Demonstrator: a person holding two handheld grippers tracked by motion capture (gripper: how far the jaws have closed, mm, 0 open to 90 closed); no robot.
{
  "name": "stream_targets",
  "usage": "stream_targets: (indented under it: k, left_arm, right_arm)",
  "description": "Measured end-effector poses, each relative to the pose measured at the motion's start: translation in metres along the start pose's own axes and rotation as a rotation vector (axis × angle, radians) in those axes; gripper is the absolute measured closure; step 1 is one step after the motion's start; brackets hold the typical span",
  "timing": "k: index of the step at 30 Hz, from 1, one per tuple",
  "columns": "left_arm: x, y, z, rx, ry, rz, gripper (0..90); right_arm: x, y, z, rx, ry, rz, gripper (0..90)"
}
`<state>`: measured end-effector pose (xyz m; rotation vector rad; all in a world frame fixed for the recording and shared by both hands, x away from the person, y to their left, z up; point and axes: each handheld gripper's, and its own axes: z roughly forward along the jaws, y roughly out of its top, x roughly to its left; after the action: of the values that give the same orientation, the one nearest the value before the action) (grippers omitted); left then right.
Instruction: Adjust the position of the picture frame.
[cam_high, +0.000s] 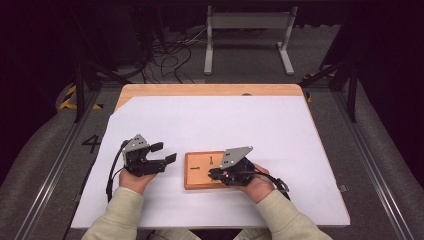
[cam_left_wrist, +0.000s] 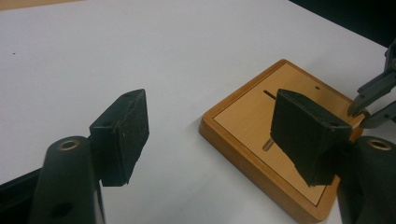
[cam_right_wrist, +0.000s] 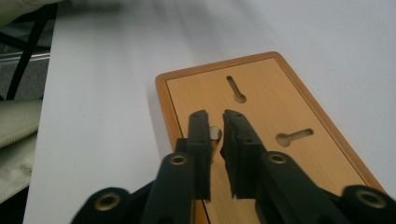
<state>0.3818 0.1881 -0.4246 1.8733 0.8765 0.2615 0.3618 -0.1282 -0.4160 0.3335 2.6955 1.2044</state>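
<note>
I see the wooden board (cam_high: 197, 175) flat on the white sheet (cam_high: 225, 125), near the table's front edge, between both hands. Left gripper (cam_high: 162, 152) sits just left of the board, jaws spread wide, nothing between them. Right gripper (cam_right_wrist: 215, 128) is over the board, jaws nearly closed around a small metal pin (cam_right_wrist: 215, 133); can't tell if they touch it.

Smooth varnished wooden board (cam_high: 200, 171), matt white sheet (cam_high: 215, 125), matt black tool pads (cam_left_wrist: 130, 126)
</note>
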Motion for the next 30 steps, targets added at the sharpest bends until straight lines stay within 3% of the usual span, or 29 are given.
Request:
stream_targets:
  k: [13, 30]
  left_arm:
    - [-0.001, 0.001, 0.005, 0.034, -0.024, 0.005, 28.4]
    - [-0.005, 0.004, 0.012, 0.05, -0.054, 0.018, 27.5]
  right_arm:
    - [0.017, 0.001, 0.0, 0.024, -0.077, -0.138, 83.1]
    - [0.043, -0.006, -0.004, 0.014, -0.157, -0.258, 84.2]
